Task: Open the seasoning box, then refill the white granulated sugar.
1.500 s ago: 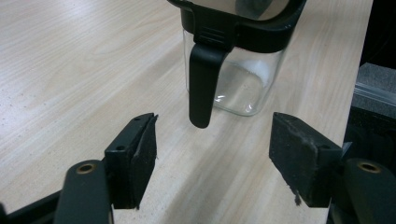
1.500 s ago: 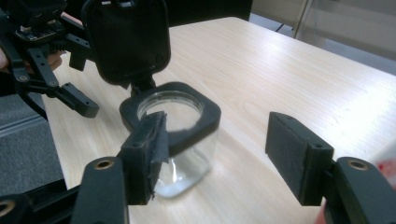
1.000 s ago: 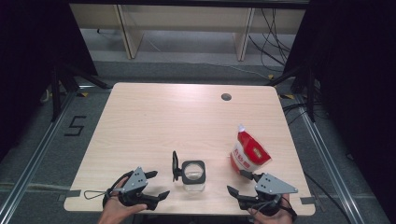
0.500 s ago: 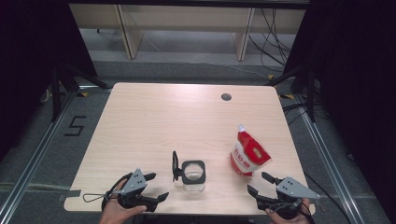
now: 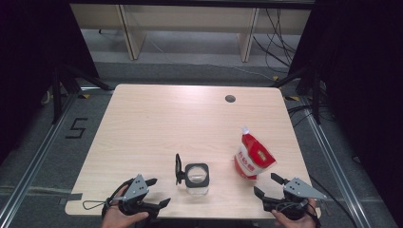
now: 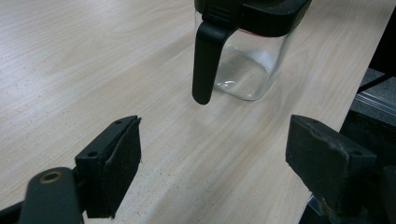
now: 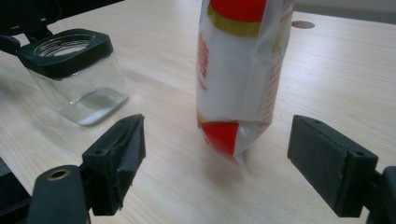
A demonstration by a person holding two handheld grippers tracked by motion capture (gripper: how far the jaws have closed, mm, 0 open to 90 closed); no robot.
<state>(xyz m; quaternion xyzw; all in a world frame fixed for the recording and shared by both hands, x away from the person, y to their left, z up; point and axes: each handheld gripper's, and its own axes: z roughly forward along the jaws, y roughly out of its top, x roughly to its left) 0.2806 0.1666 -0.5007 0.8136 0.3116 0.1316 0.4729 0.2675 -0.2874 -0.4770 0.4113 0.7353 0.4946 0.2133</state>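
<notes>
A clear glass jar (image 5: 196, 178) with a black square rim and a black flip lid hanging open at its left stands near the table's front edge; it looks empty. A red and white pouch (image 5: 252, 156) with a white spout stands upright to its right. My left gripper (image 5: 157, 192) is open at the front left, a short way from the jar (image 6: 250, 56), with nothing between its jaws. My right gripper (image 5: 269, 185) is open at the front right, just in front of the pouch (image 7: 240, 70), apart from it. The jar (image 7: 74, 74) also appears to the left there.
The light wooden table (image 5: 157, 123) has a round cable hole (image 5: 230, 99) at the back right. Grey floor, metal rails and shelving legs surround the table. A floor mark "5" (image 5: 76, 128) lies to the left.
My right gripper has moved right and slightly back toward the table's front right corner. The left gripper, jar and pouch have stayed where they were.
</notes>
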